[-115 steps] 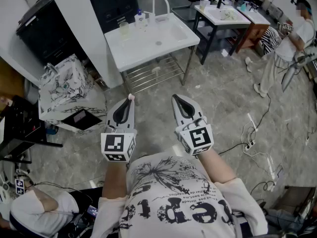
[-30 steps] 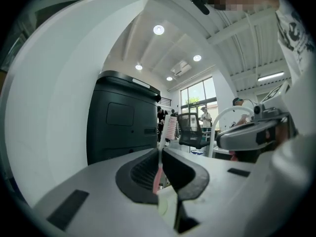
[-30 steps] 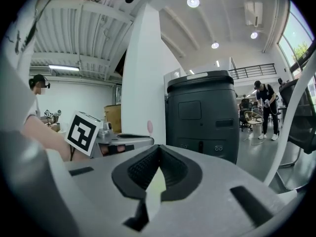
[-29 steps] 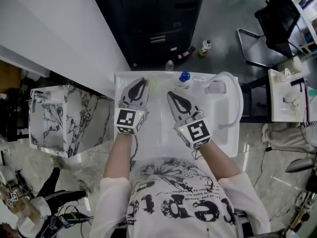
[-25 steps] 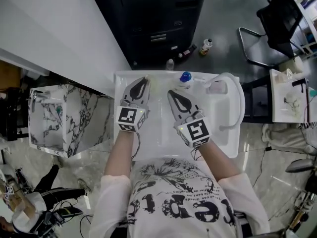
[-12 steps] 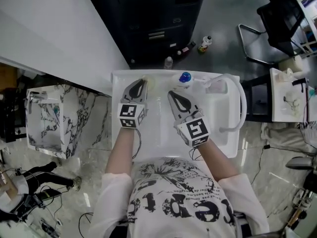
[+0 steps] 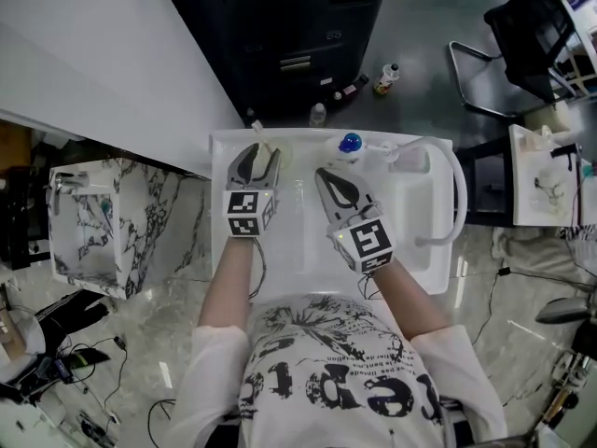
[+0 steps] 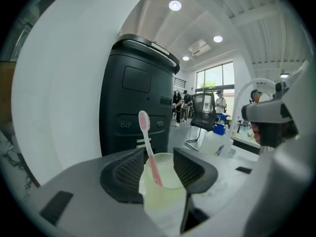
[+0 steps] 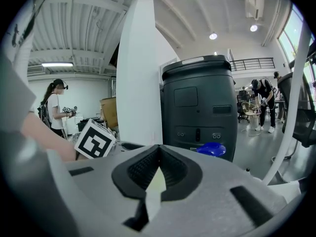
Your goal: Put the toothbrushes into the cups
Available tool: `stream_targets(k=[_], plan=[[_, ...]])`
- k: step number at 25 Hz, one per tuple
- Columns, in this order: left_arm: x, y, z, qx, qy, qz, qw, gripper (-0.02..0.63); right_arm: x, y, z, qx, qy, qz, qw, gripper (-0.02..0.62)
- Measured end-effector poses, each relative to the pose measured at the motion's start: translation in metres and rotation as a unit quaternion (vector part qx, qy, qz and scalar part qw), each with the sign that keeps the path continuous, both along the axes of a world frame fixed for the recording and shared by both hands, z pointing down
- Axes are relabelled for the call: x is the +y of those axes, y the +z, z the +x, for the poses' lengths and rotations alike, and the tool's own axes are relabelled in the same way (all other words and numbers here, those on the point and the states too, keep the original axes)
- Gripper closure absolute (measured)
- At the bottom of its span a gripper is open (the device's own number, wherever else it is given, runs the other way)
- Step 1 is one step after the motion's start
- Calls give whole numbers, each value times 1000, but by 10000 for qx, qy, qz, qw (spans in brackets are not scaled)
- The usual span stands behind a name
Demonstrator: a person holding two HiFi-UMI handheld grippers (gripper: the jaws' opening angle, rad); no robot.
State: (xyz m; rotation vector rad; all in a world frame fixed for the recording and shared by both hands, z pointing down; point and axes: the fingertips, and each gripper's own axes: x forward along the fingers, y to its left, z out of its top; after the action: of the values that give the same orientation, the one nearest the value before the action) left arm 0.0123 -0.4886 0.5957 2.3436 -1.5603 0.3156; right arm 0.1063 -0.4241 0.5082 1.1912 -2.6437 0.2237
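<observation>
The left hand-held gripper (image 8: 159, 158) is opening around the pink plastic toothbrush (image 8: 148, 147), released into the translucent pale-green cup (image 8: 165, 194). The right hand-held gripper (image 9: 158, 151) is pressed together, empty. Next: withdraw without tipping the cup.

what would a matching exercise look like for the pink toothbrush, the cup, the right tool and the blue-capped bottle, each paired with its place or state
Things:
1 pink toothbrush
2 cup
3 right tool
4 blue-capped bottle

Places or states:
a jaws together, nothing in them
b standing in the cup, head up
c beside the tap
d between the jaws of the left tool

Pairs: 1-b, 2-d, 3-a, 4-c

Note: the left tool's jaws are opening, with the cup between them.
</observation>
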Motion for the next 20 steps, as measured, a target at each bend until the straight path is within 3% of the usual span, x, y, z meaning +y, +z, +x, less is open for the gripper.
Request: stream_targets(k=[6,10,12,14,20], plan=[[5,-8,-3,52,-21,-9,10000,442,5,-1,1,34,86,-2,10000,603],[16,-32,-6,56,30,261,9996,443,12,-9,2,22,162,70,9998,603],[24,-44,-8,-75,69,418,9991,474,17,-14,1,14,208,153,9997,603],[32,-56,-13,-185,31,536,9984,548,22,-19,1,37,262,236,9994,603],[64,-100,-21,-149,144,843,9962,583,44,-37,-2,14,430,479,9979,603]])
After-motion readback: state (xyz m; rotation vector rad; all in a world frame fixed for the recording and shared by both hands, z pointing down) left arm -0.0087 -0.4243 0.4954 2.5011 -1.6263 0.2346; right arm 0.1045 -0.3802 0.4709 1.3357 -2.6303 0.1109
